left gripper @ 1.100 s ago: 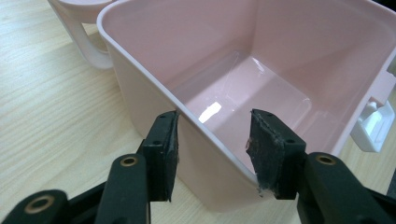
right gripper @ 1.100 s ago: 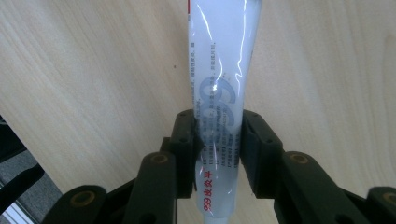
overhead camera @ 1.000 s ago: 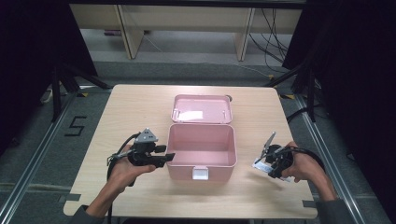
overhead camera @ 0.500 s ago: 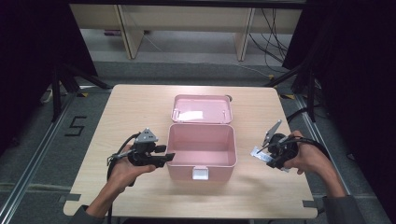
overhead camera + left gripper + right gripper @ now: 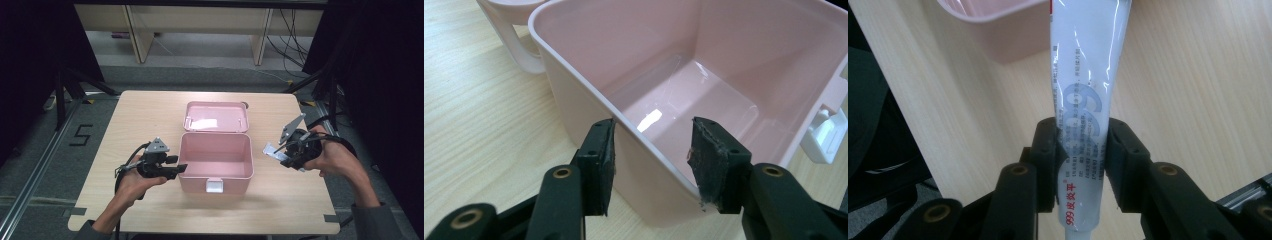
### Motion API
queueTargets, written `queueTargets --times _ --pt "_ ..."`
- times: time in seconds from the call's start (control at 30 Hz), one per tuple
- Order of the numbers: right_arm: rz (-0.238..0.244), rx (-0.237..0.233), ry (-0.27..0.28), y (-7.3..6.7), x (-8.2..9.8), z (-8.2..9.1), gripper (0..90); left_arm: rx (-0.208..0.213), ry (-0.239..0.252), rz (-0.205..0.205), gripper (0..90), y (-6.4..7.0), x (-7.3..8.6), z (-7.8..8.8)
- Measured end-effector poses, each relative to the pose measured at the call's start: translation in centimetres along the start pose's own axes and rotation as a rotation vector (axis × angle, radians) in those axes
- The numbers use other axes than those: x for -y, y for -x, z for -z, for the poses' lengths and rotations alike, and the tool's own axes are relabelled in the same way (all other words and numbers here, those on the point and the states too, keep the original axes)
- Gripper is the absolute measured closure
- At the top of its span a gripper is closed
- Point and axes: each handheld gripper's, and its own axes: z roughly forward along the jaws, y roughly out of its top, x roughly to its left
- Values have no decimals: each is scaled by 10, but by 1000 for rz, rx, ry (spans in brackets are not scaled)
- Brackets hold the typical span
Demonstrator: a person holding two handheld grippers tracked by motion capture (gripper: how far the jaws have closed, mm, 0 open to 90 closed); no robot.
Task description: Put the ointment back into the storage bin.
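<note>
An open pink plastic box stands mid-table, and its lid lies flat behind it. My left gripper is at the box's left wall. In the left gripper view the left gripper is open and straddles that wall: one jaw is against the outside by the rim, the other hangs inside, apart from the wall. To the right of the box and above the table, my right gripper is shut on a white ointment tube. In the right gripper view the right gripper pinches the tube, which points toward the box.
The box has a white latch on its front wall and a white lid handle at its far side. Bare wooden tabletop lies around the box. Black stands and cables surround the table.
My right gripper has risen off the table with the tube and come a little nearer the box. The left gripper has stayed at the box's wall.
</note>
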Motion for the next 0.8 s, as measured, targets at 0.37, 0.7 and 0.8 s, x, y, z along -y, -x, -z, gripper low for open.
queueTargets --times 0.37,0.7,0.8 --pt "89 -20 44 -8 -37 12 693 2 -5 0 523 0 0 0" --pt "143 -59 25 -15 -64 7 694 3 -6 2 522 1 0 0" --pt "163 -59 25 -16 -71 5 695 3 -6 0 522 1 0 0"
